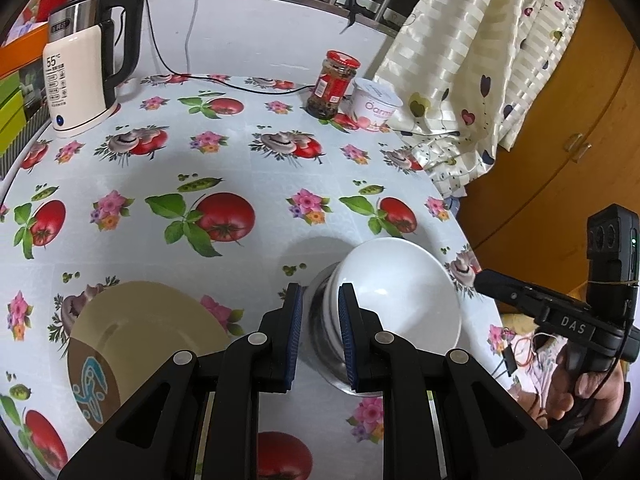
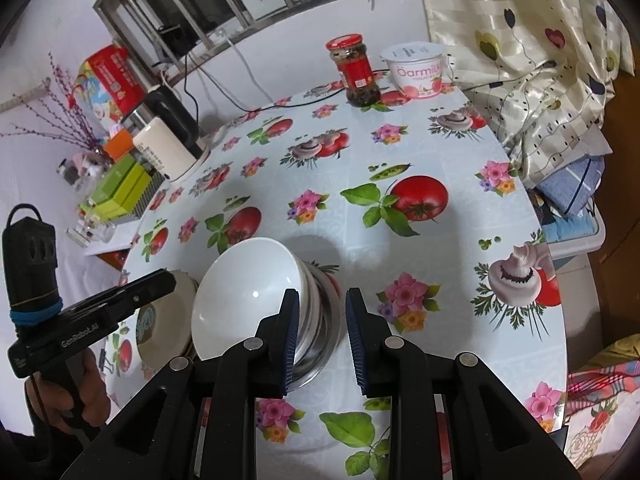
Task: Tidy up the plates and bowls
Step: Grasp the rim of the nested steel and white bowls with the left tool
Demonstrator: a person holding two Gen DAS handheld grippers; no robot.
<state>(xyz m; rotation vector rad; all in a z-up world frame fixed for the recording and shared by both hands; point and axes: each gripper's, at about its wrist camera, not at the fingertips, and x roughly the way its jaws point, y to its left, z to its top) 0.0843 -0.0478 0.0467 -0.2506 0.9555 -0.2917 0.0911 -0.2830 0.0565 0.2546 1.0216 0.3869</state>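
Two fisheye views, each from a camera mounted just behind a handheld gripper, looking forward and steeply down along its two fingers at a round table (image 1: 120, 168) with a fruit-print cloth. The left gripper (image 1: 319, 332) fills the bottom of its own view; close ahead of its fingertips sits a stack of bowls (image 1: 400, 292), and the right gripper appears at that view's right edge. The right gripper (image 2: 322, 338) fills the bottom of its view, with the same bowls just ahead and left of its tips, and the left gripper at the left edge. Both views share the bowls, the kettle (image 1: 80, 76), the jar (image 2: 358, 70) and the tub (image 2: 416, 70) at the far side.
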